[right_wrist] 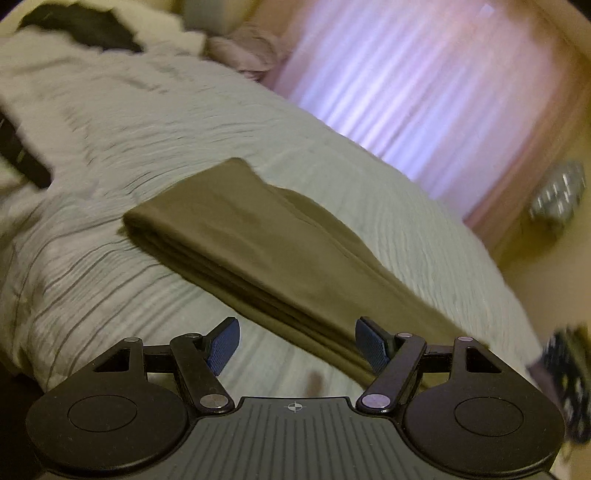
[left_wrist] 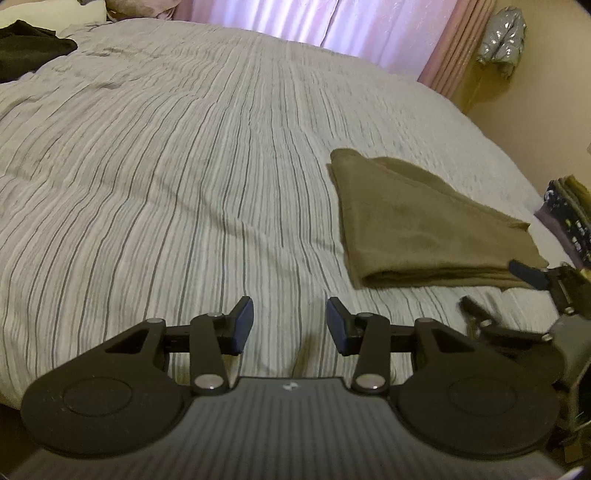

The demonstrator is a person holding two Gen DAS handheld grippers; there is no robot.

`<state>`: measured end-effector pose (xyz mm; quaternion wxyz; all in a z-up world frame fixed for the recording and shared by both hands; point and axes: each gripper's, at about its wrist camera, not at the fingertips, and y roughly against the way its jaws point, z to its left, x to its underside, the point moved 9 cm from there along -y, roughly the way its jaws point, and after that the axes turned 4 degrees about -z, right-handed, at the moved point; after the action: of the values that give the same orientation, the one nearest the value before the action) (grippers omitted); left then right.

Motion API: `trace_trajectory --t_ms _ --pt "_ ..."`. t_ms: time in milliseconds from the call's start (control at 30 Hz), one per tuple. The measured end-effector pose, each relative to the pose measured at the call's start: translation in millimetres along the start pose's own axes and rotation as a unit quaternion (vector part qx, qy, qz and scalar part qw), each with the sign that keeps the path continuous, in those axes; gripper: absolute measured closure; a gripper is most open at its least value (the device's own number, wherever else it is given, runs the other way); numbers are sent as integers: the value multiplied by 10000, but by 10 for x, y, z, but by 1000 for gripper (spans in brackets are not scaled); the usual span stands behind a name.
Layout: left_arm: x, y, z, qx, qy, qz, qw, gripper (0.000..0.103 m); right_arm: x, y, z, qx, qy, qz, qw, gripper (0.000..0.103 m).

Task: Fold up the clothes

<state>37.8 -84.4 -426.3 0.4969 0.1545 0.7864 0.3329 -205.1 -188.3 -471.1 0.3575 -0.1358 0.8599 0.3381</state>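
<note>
Left wrist view: the left gripper [left_wrist: 290, 325] sits spread over the striped bedspread [left_wrist: 166, 184] with nothing between its blue pads. Just right of it, the right gripper [left_wrist: 517, 284] pokes in beside the near edge of the folded olive cloth [left_wrist: 417, 229]. In its own blurry view the right gripper [right_wrist: 297, 345] is spread wide too, with the near edge of the olive cloth [right_wrist: 258, 243] between the pads, which aren't pinching it. Farther back there's a dark garment [left_wrist: 29, 48] by the pillows, then pink curtains [left_wrist: 332, 22].
</note>
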Motion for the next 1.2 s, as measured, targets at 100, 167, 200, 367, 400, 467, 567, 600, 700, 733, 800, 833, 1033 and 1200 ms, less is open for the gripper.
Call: trace_trajectory --t_ms 100,167,200,367,400,467,567,600,700,733,800,833,1033,1200 --pt "-38 -46 46 54 88 -1 9999 64 -37 -94 237 -47 673 -172 9976 30" --pt "-55 -79 80 57 115 19 9999 64 -54 -153 430 -122 1192 -304 9923 30" --pt "-63 -96 97 62 124 30 9999 64 -60 -176 509 -156 1390 -348 9896 30" --pt "-97 -160 169 112 215 58 9997 64 -134 -262 767 -329 1762 -561 9822 30" --pt "-101 -170 173 121 219 61 9997 64 -147 -282 794 -346 1768 -584 9819 30" --pt "-112 -190 183 136 212 73 9997 64 -155 -317 814 -354 1776 -596 9817 30" --pt "-124 -210 184 145 206 87 9996 64 -155 -342 737 -427 1412 -523 9877 30" --pt "-129 -216 180 153 201 87 9996 64 -154 -347 657 -481 1096 -457 9918 30" --pt "-152 -231 154 185 175 77 9996 64 -107 -359 263 -607 -279 -142 9977 30" --pt "-163 -234 141 205 163 68 9996 64 -30 -350 37 -625 -1020 -14 9928 30" --pt "-187 -247 95 270 127 56 9995 65 192 -301 -470 -588 -2638 198 9626 30" --pt "-202 -255 58 311 99 43 9995 66 343 -262 -749 -536 -3511 257 9344 30" --pt "-308 -374 -245 600 -63 -4 9982 68 1653 48 -2216 -40 -7733 -498 6321 31" --pt "-376 -506 -505 815 -120 -21 9966 69 2105 -63 -2587 148 -8257 -490 5617 52"
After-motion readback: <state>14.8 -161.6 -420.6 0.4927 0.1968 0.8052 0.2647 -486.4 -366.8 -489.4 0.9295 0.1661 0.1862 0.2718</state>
